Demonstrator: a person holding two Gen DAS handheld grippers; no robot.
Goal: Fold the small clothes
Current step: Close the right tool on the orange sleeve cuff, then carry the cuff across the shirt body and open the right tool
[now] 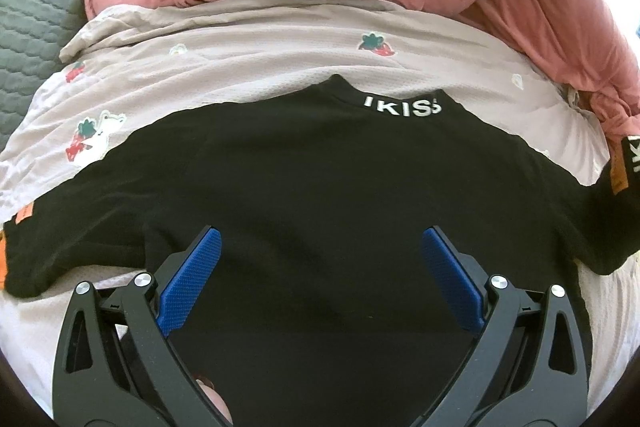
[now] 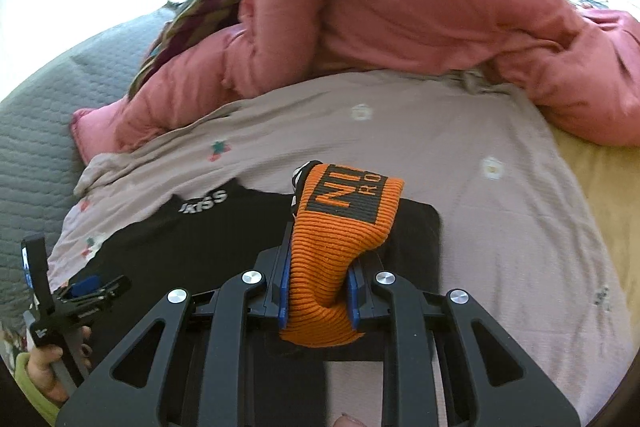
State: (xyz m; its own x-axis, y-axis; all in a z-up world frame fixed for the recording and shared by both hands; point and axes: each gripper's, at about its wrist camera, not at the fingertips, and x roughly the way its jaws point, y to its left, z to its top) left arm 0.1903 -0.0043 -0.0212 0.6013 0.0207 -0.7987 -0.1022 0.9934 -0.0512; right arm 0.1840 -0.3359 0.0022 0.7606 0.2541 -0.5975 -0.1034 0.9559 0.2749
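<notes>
Lying flat on a pale mauve strawberry-print blanket, the black sweatshirt spreads across the near half of the bed, its collar lettered in white on the far side. In the left wrist view its left sleeve runs to the frame's edge, where only a sliver of orange cuff shows, and its right sleeve is cut off at the right edge beside a small orange tag. The left gripper hovers over the sweatshirt's lower body with its blue-padded fingers spread wide and nothing between them; whether they touch the cloth cannot be told.

The right gripper is clamped on the ribbed orange cuff, which rises between the pads and folds over the far side; its dark label is only partly readable. The sleeve behind it is mostly hidden by the cuff and gripper frame. Far across the bed, a crumpled pink quilt lies heaped along the blanket's edge, with a grey quilted cover at left.
</notes>
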